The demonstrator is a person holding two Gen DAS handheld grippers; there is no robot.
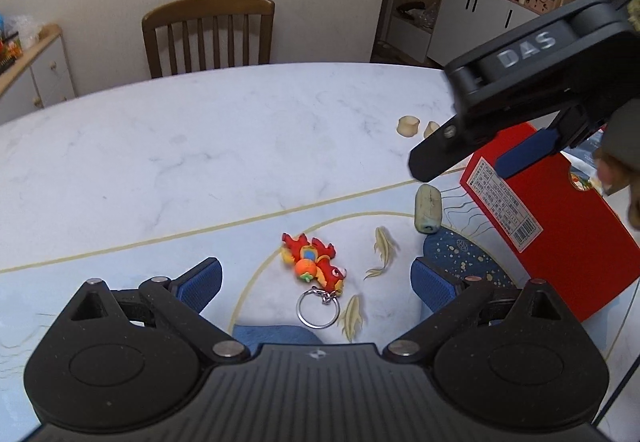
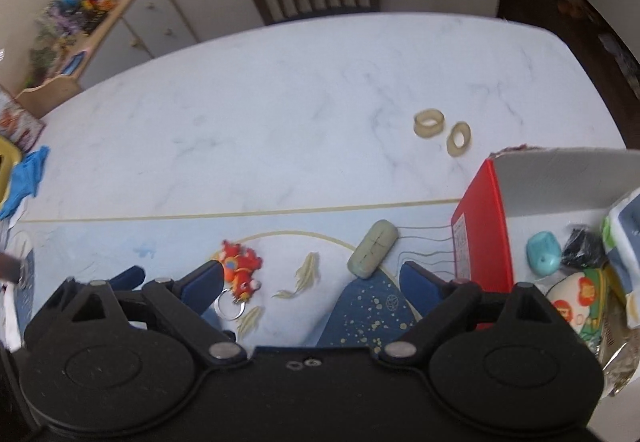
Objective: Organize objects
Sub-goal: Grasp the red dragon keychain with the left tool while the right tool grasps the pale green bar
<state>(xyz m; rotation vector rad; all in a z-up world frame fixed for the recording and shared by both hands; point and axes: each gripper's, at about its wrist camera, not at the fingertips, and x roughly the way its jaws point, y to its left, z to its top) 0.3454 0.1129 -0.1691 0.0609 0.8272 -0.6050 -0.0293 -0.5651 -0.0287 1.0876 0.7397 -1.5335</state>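
Note:
A red dragon keychain (image 1: 314, 262) with a metal ring lies on the table mat, between my left gripper's (image 1: 316, 280) open, empty fingers. It also shows in the right wrist view (image 2: 240, 268). A pale green oblong piece (image 1: 427, 209) lies beside the red box (image 1: 560, 226); it shows in the right wrist view (image 2: 373, 248) too. My right gripper (image 2: 310, 278) is open and empty, above the mat; in the left wrist view it (image 1: 464, 158) hovers over the box's corner. The box (image 2: 486, 226) holds several small items.
Two beige rings (image 2: 428, 123) (image 2: 459, 138) lie on the marble table (image 2: 280, 102) behind the box. A wooden chair (image 1: 208, 34) stands at the far edge. A blue cloth (image 2: 28, 174) lies at the left edge. Cabinets line the walls.

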